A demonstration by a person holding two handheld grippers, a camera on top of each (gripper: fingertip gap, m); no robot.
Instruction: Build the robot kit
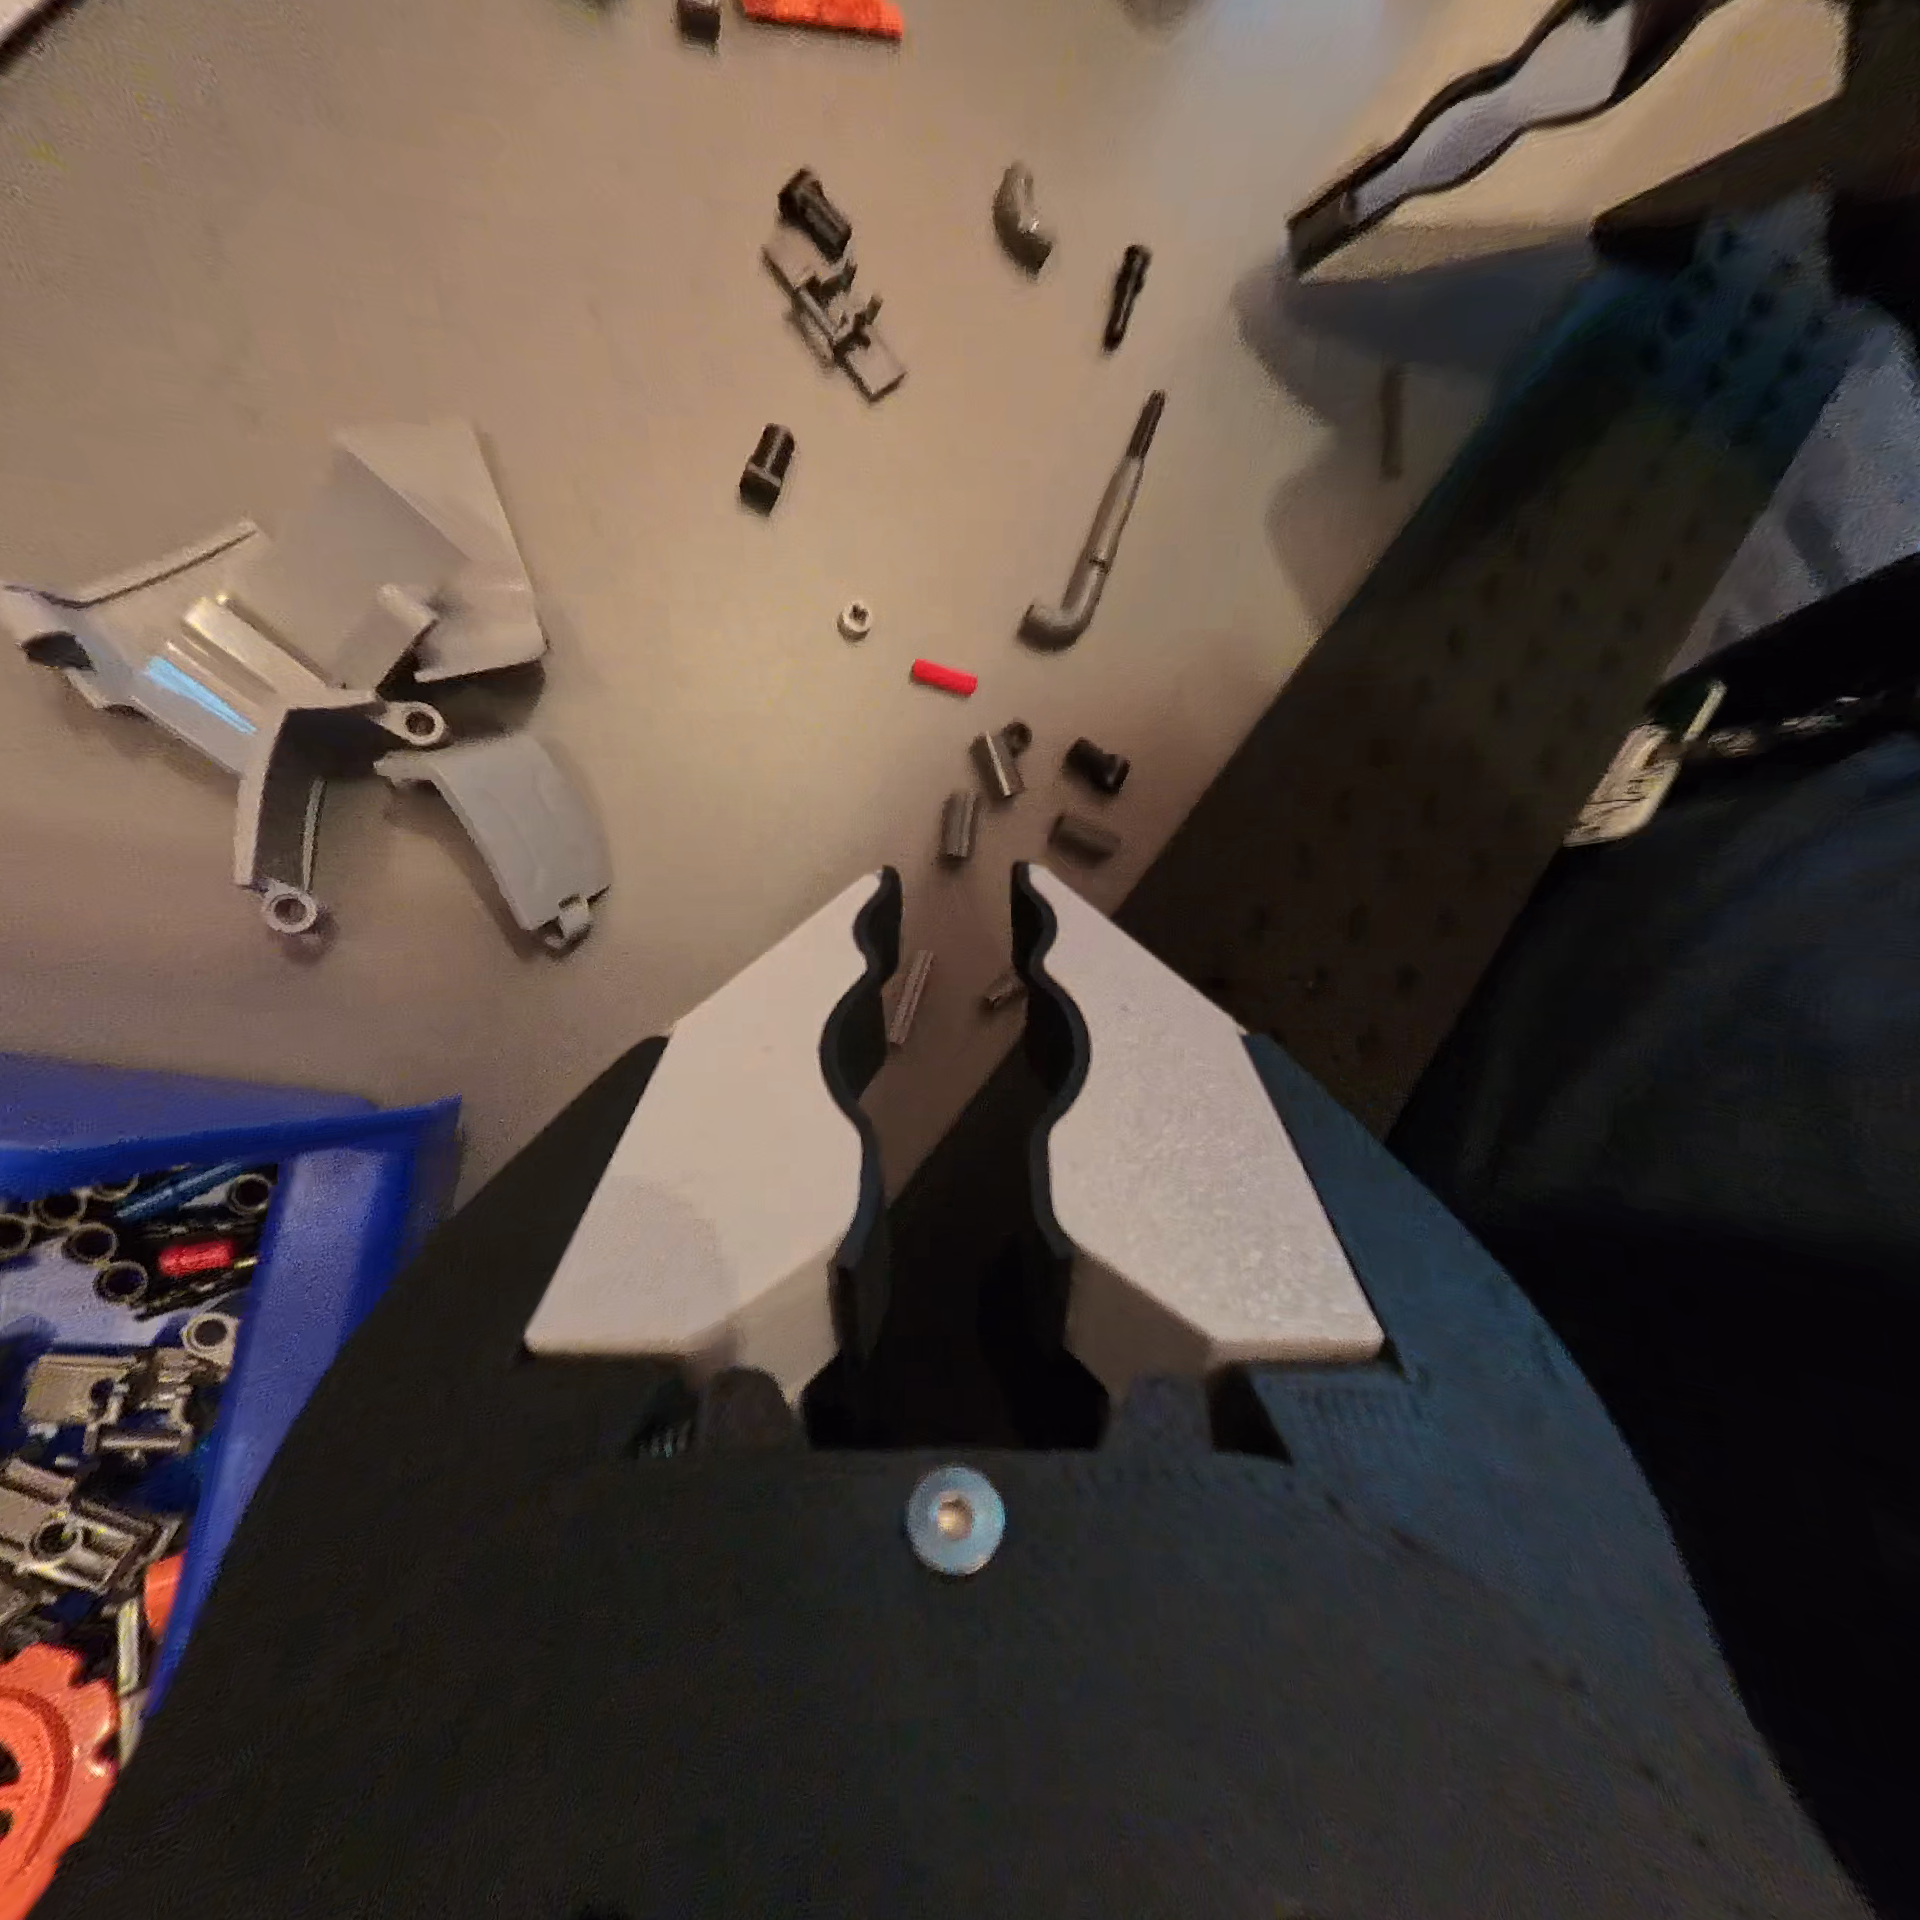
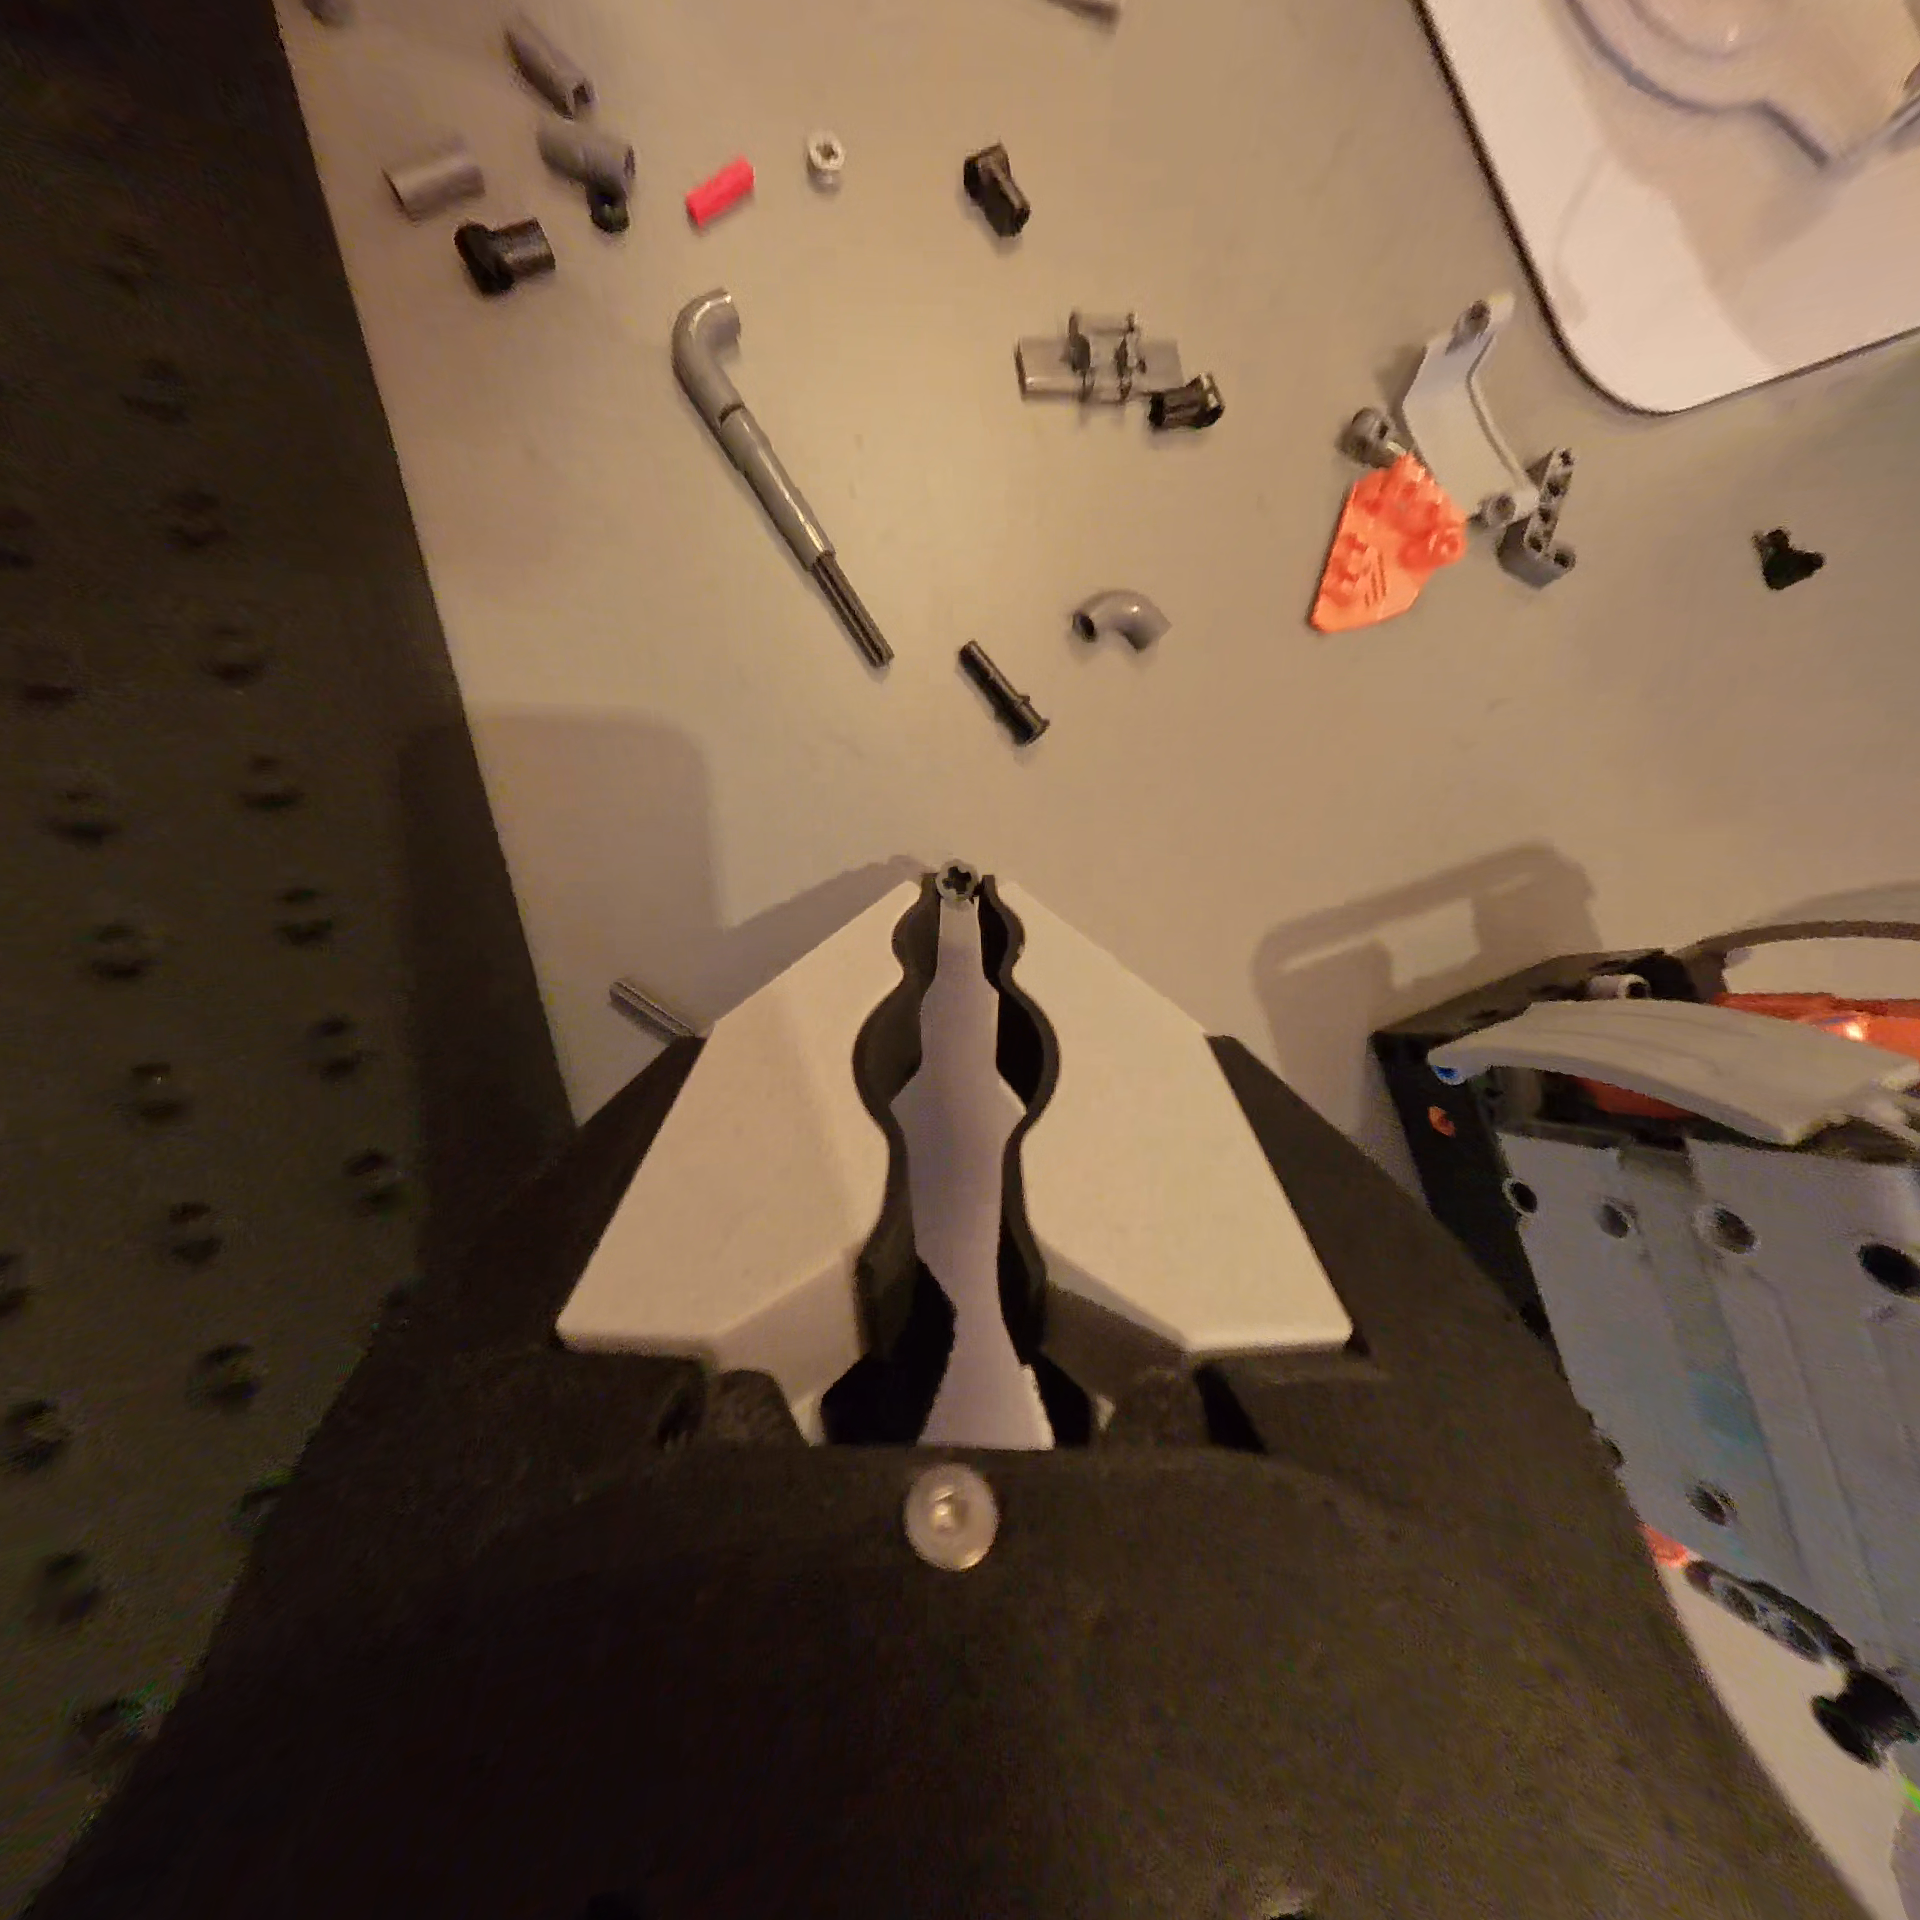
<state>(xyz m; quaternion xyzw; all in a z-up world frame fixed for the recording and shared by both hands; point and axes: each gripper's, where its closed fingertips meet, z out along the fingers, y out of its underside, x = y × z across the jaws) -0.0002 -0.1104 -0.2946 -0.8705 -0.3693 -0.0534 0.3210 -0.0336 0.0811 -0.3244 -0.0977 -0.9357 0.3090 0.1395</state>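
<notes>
My left gripper [image 1: 956, 878] is open and holds nothing. It hovers over the light table near its edge. Two small grey pins [image 1: 911, 995] [image 1: 1005, 990] lie on the table and show through the gap between the fingers. Just ahead lie grey sleeves [image 1: 958, 824], a black connector [image 1: 1096, 766] and a small red piece [image 1: 943, 676]. My right gripper [image 2: 956, 883] is shut on a small grey axle piece [image 2: 955, 885], pinched at the very fingertips with its cross-shaped end facing the camera, above the table.
A blue bin [image 1: 343, 1195] of parts stands at lower left, with a large grey panel assembly [image 1: 291, 686] beyond it. A partly built grey and orange model [image 2: 1714, 1247] stands at right. An L-shaped grey rod [image 2: 769, 468], black pin [image 2: 1003, 691] and orange piece [image 2: 1387, 540] lie ahead. A black perforated board [image 2: 156, 831] borders the table. Tip to tip, the grippers are about 20 cm apart.
</notes>
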